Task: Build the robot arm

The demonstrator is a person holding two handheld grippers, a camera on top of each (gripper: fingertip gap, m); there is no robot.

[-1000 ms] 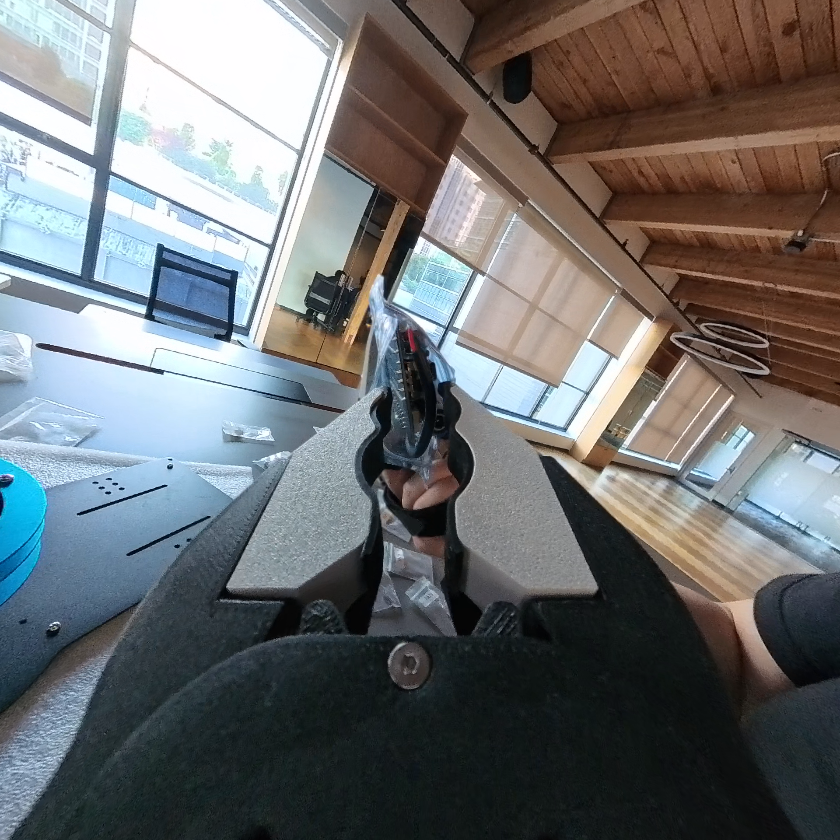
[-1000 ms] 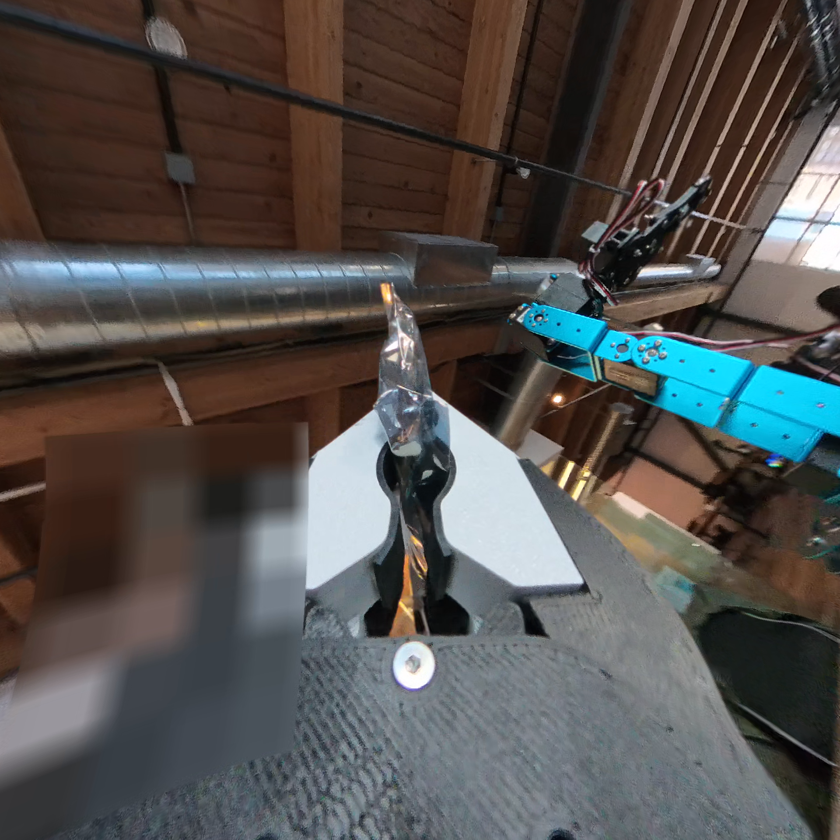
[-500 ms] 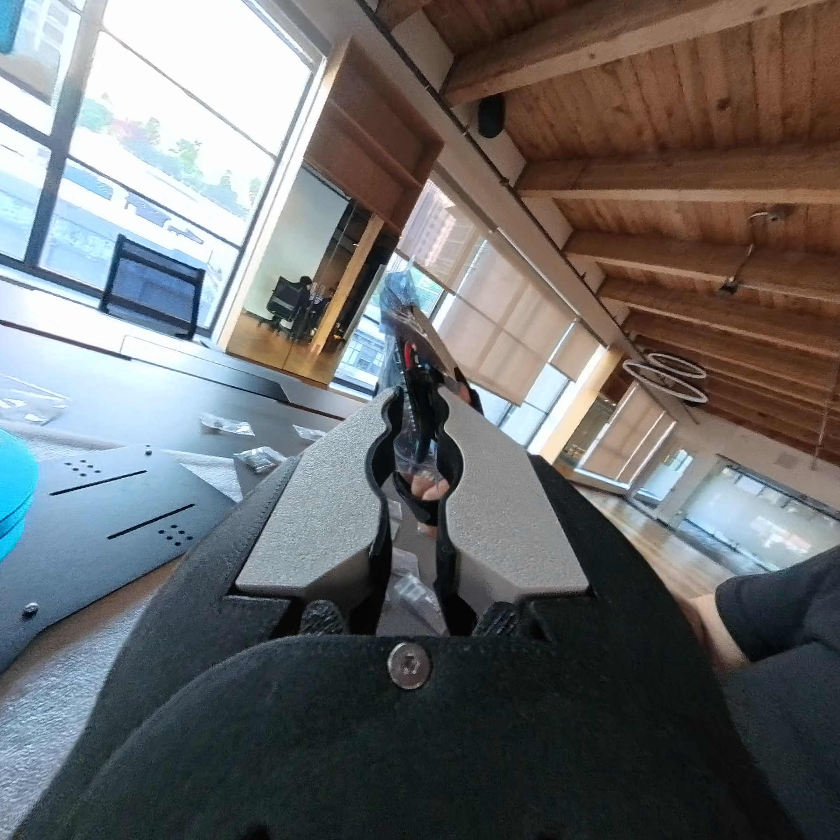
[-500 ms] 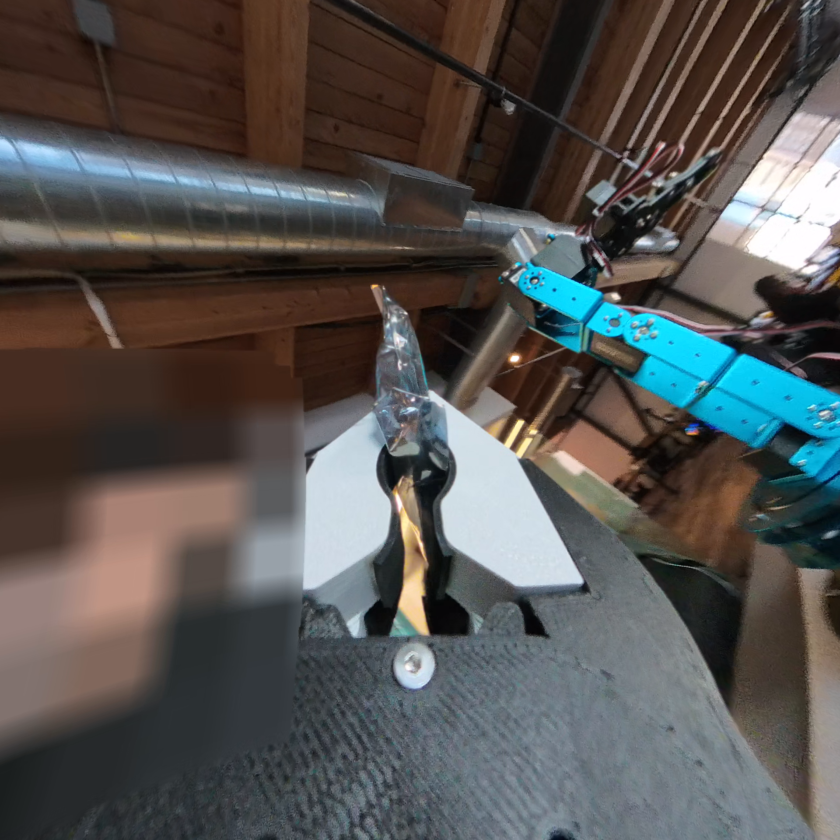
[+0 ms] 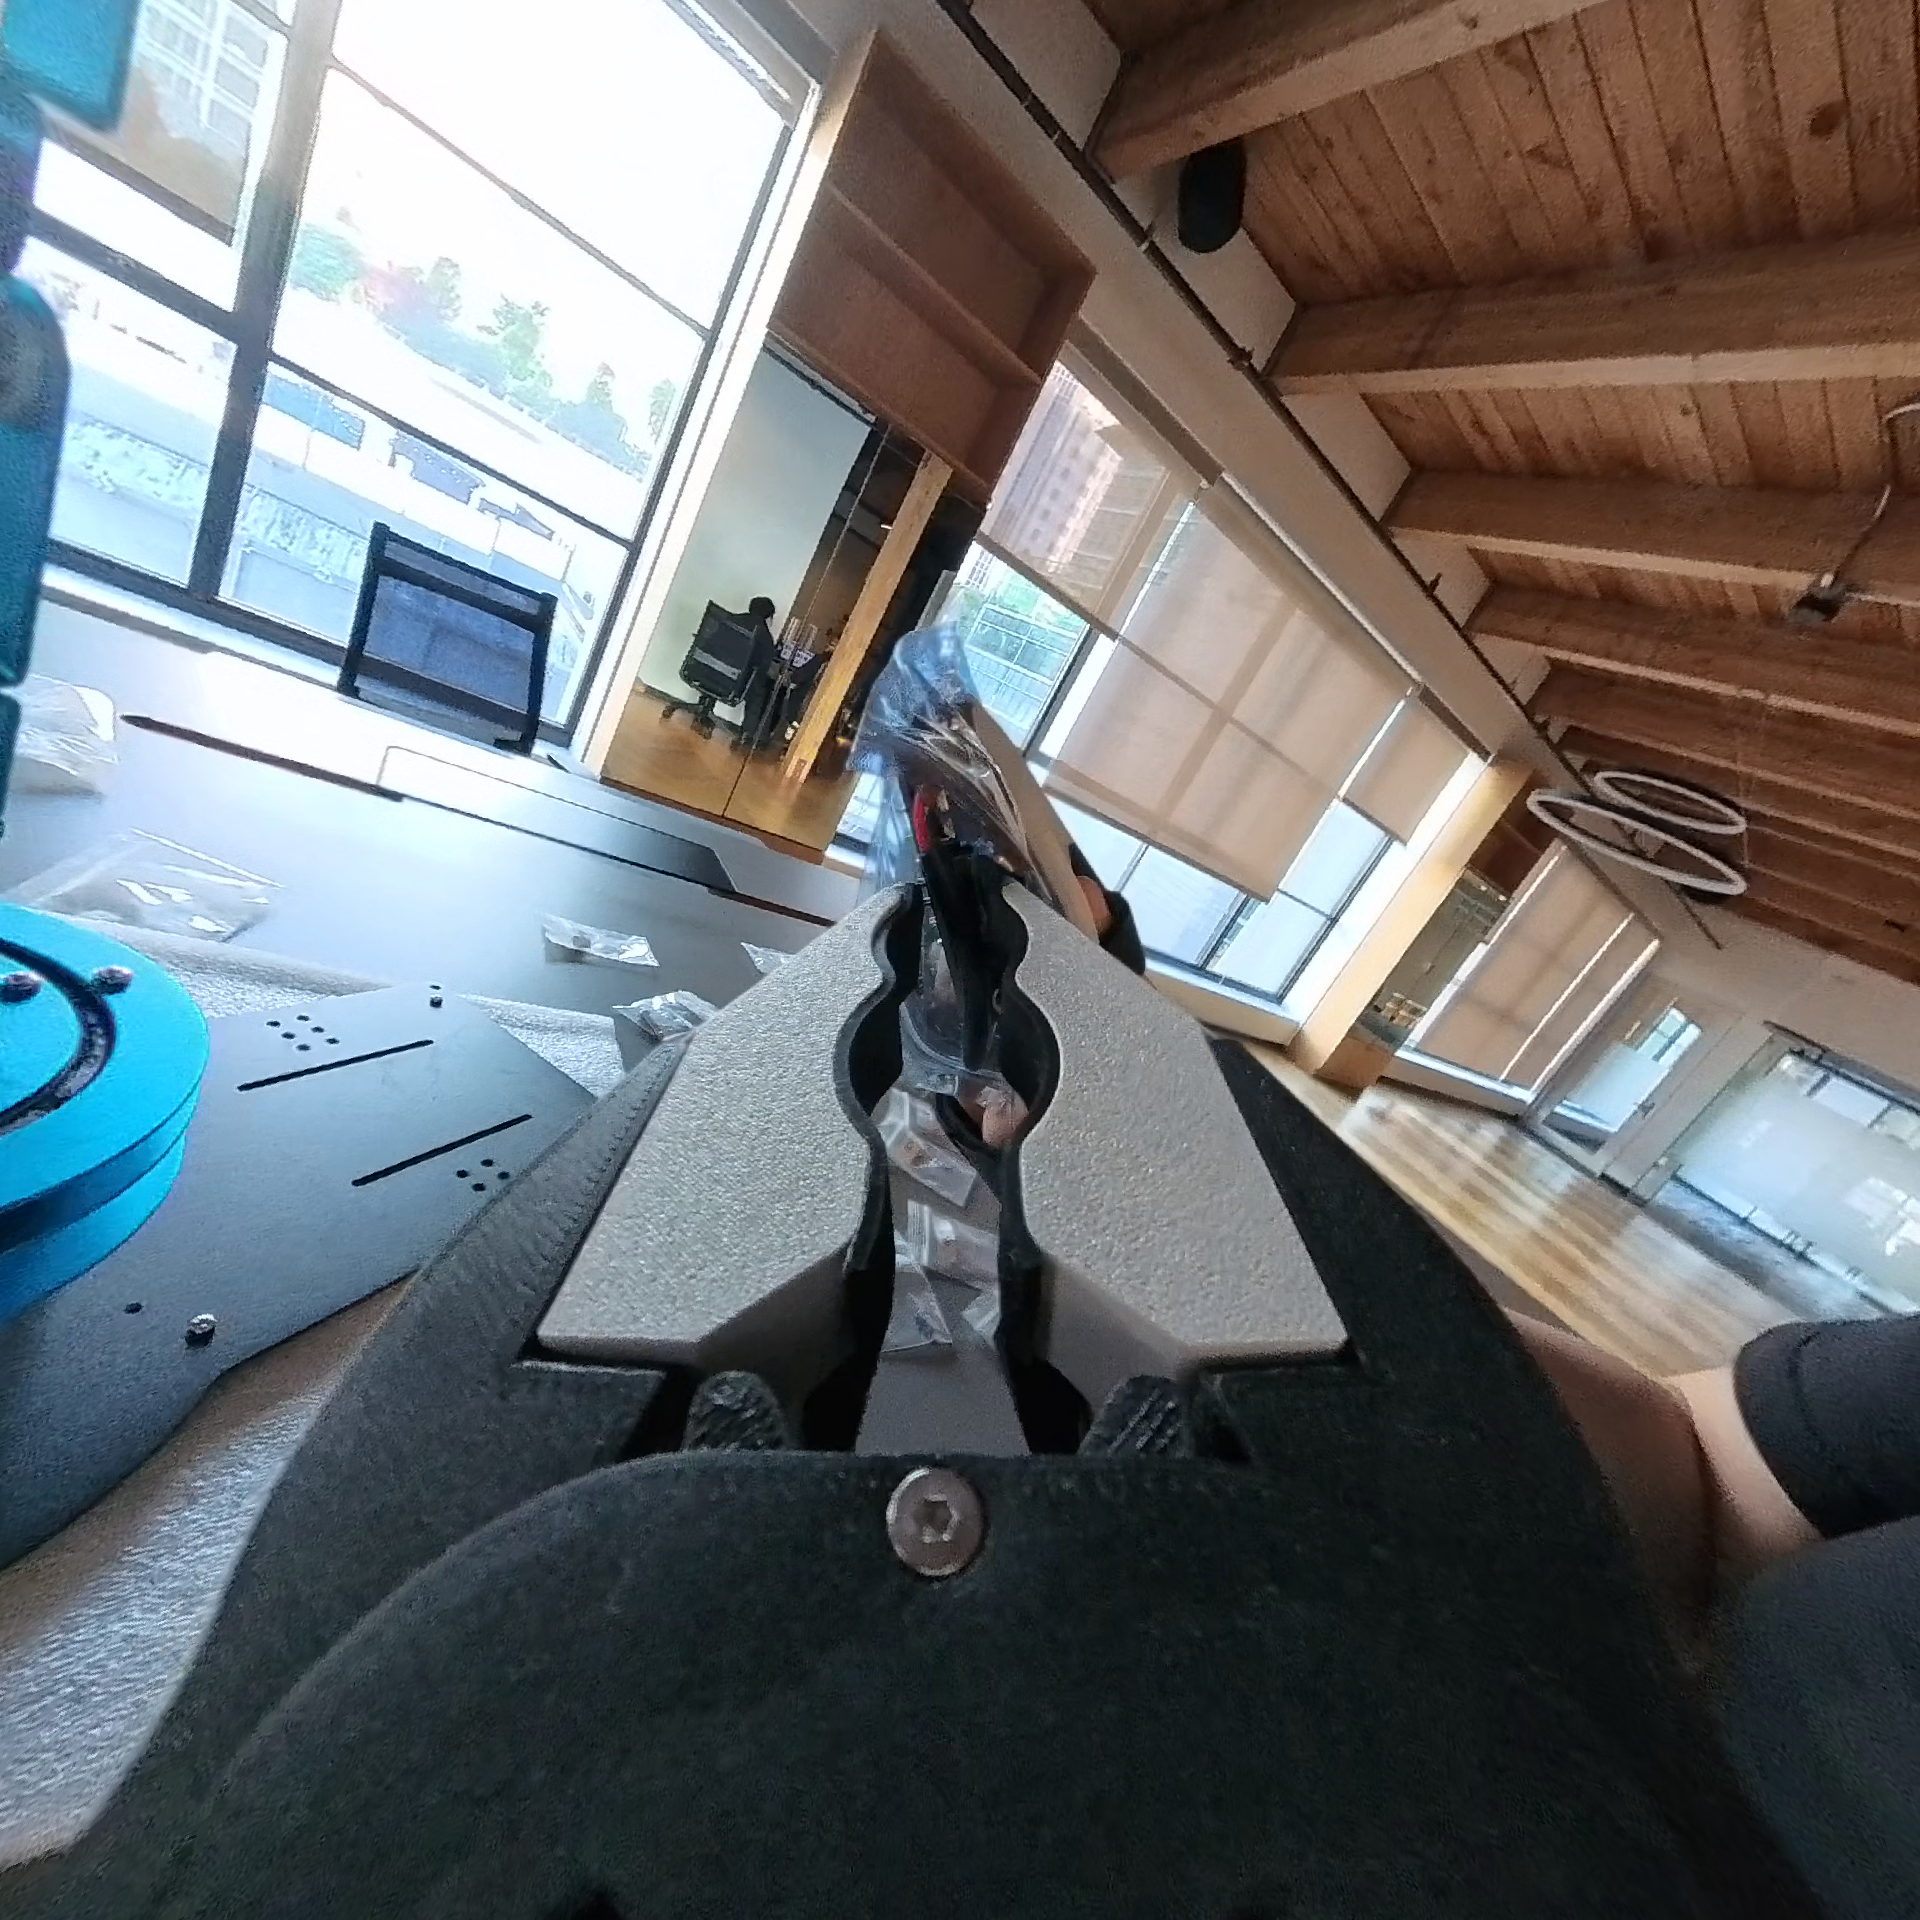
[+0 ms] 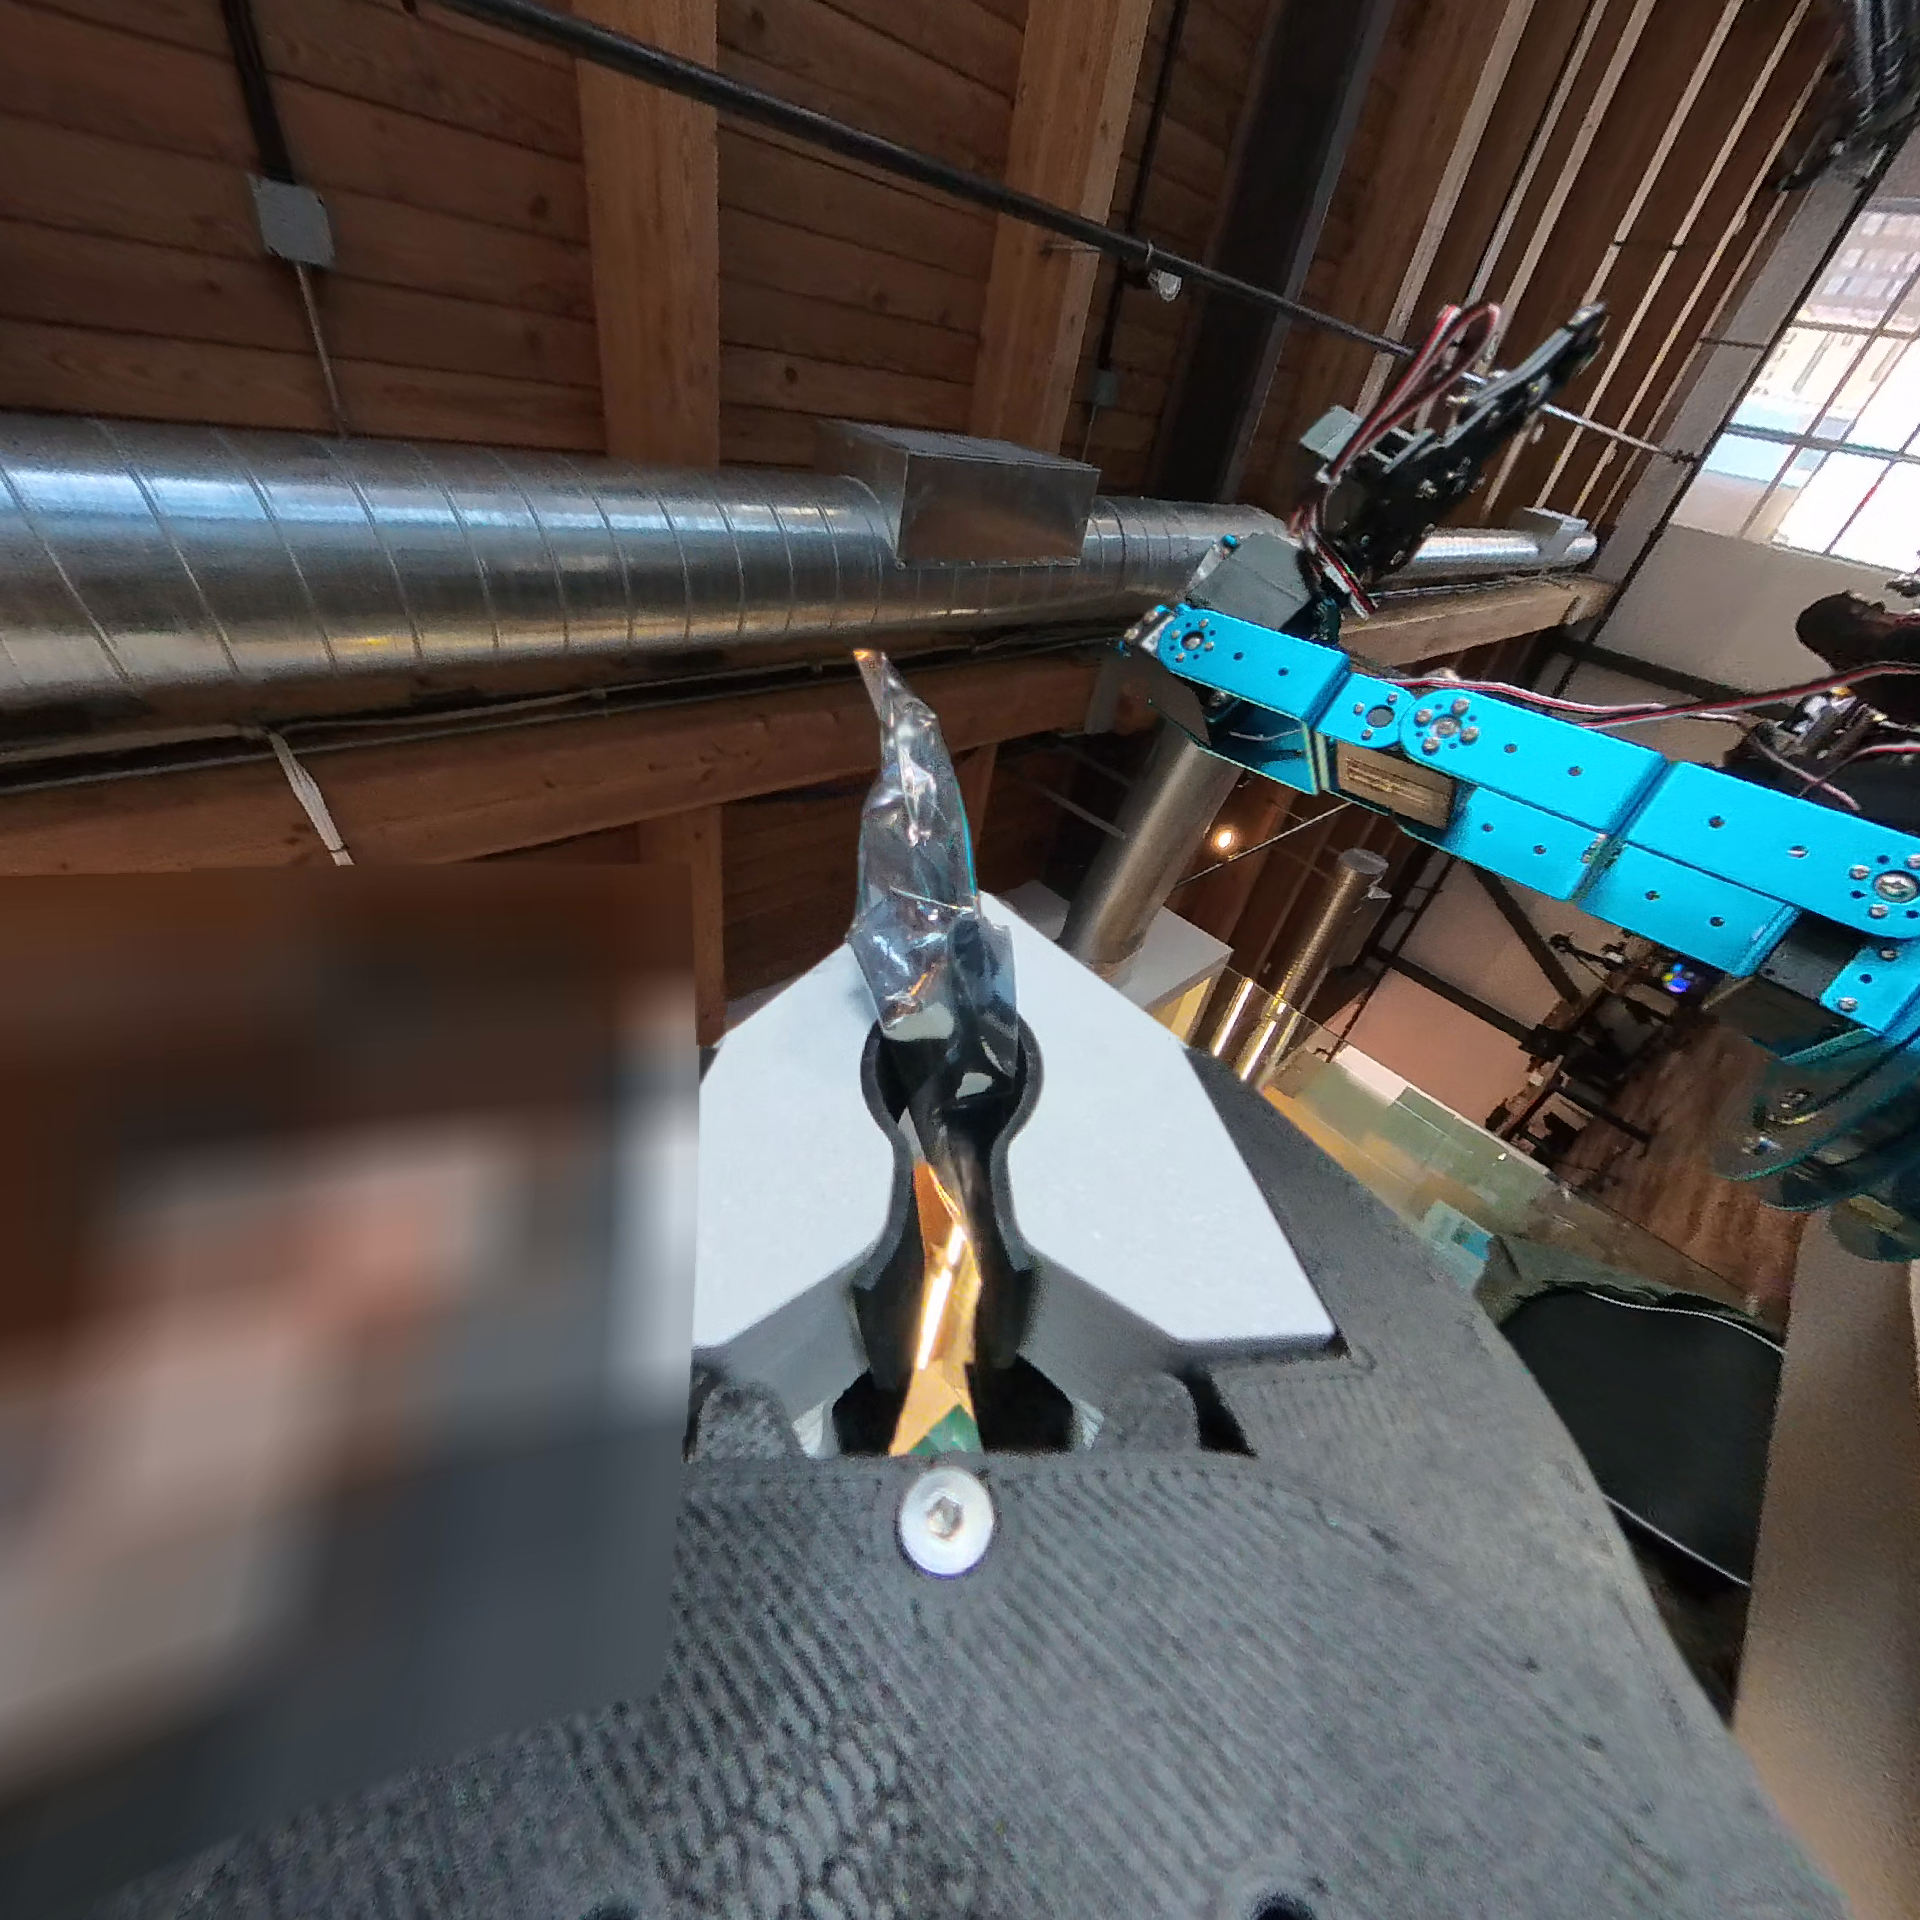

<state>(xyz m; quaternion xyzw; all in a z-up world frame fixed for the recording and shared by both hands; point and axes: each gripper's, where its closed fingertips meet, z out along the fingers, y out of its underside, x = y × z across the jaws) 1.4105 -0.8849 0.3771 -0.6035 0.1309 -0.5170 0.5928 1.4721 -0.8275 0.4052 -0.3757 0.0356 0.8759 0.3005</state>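
My left gripper (image 5: 951,920) is shut on a clear plastic bag (image 5: 930,769) that holds a black part with red wires. The bag sticks up from the tips and leans right. A pale finger of the other gripper (image 5: 1029,831) shows close behind the bag, with a hand (image 5: 1103,914) below it. My right gripper (image 6: 945,1003) is shut on a crumpled clear plastic bag (image 6: 920,831) that stands up above its tips, held high in the air. I cannot tell for sure that it is the same bag.
A blue round base (image 5: 73,1081) sits on a black perforated plate (image 5: 332,1122) on the table at left. Small clear bags (image 5: 597,940) lie farther back. A blue robot arm (image 6: 1558,774) with a black claw (image 6: 1455,447) reaches across at right. A metal duct (image 6: 468,561) runs overhead. The grippers' ends are close to 9 cm from one another.
Both grippers stay shut on the plastic. The bag in the left gripper now leans right, and the other gripper's finger has come in behind it. The right view has swung slightly.
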